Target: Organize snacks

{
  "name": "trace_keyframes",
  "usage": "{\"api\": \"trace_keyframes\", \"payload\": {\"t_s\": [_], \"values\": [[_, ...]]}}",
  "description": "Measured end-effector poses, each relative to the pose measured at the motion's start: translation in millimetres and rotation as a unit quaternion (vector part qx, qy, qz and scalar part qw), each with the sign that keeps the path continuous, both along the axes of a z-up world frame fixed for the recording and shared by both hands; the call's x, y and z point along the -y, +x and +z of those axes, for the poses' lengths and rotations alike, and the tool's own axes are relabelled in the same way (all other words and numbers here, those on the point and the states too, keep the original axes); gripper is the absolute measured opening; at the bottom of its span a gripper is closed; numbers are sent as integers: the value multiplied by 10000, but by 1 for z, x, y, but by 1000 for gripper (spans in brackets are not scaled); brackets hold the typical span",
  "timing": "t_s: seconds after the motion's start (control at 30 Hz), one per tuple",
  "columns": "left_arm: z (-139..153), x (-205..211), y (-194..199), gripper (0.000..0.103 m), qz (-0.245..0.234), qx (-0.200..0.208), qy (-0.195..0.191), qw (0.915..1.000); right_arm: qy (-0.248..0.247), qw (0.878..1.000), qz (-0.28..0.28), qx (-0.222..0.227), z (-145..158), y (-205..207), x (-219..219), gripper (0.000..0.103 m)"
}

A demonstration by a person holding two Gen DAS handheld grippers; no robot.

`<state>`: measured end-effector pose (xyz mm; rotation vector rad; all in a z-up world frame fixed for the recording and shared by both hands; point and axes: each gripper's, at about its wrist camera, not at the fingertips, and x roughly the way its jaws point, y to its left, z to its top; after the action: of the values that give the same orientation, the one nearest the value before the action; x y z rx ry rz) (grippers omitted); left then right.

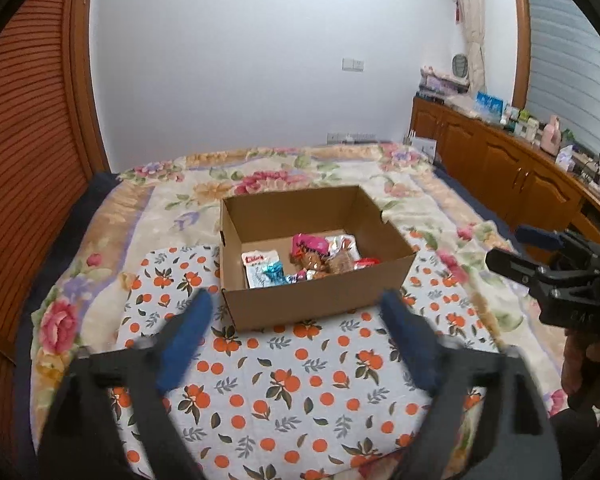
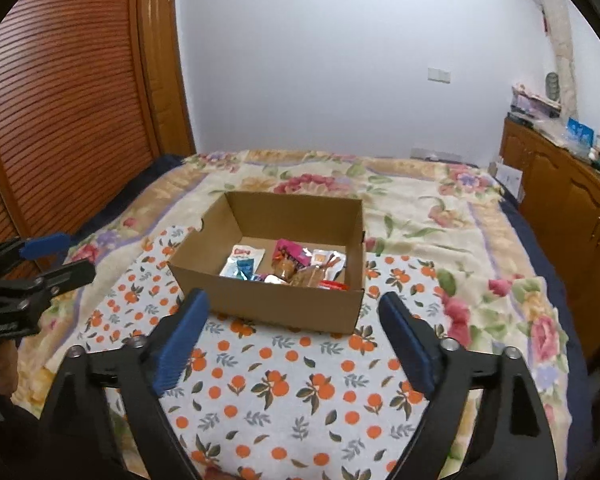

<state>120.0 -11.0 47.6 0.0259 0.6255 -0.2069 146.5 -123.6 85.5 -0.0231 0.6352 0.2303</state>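
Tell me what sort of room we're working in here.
Most likely a bedroom in a home. The cardboard box of snacks sits on a bed covered by a floral blanket, with a slatted wooden wardrobe door on one side and a low wooden cabinet cluttered with household items on the other.

We see the left gripper's fingers (image 1: 188,340) smeared by blur; the cardboard box (image 1: 320,304) hides its lower snacks (image 1: 300,260) behind its near wall, their labels too small to read.

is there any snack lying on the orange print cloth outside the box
No, the snacks all sit inside the cardboard box, and the orange-print cloth around it shows only its pattern.
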Motion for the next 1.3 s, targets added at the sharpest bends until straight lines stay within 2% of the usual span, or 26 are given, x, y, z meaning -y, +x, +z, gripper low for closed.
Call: {"api": "trace_keyframes", "payload": {"t_s": [0.03,0.1,0.23,0.47,0.73,0.87,1.0,1.3], "values": [[4,0,-6,98,6,59,-17,10000,13,10000,-20,26,2,-6,2,92],[8,2,-14,99,16,92,-14,10000,41,10000,-55,51,4,-14,5,103],[17,6,-31,103,25,206,50,9998,247,9995,-126,125,9,-32,14,103],[20,12,-56,103,152,476,195,9986,293,9990,-177,279,15,-55,19,103],[2,9,-82,103,289,666,107,9973,318,9981,-287,436,1,-83,22,103],[-13,9,-96,103,371,781,241,9960,262,9982,-322,430,-15,-94,20,103],[-23,11,-103,103,351,742,369,9959,225,9986,-329,345,-27,-101,18,103],[-38,14,-116,103,323,647,331,9968,211,9989,-323,251,-44,-113,15,103]]}}
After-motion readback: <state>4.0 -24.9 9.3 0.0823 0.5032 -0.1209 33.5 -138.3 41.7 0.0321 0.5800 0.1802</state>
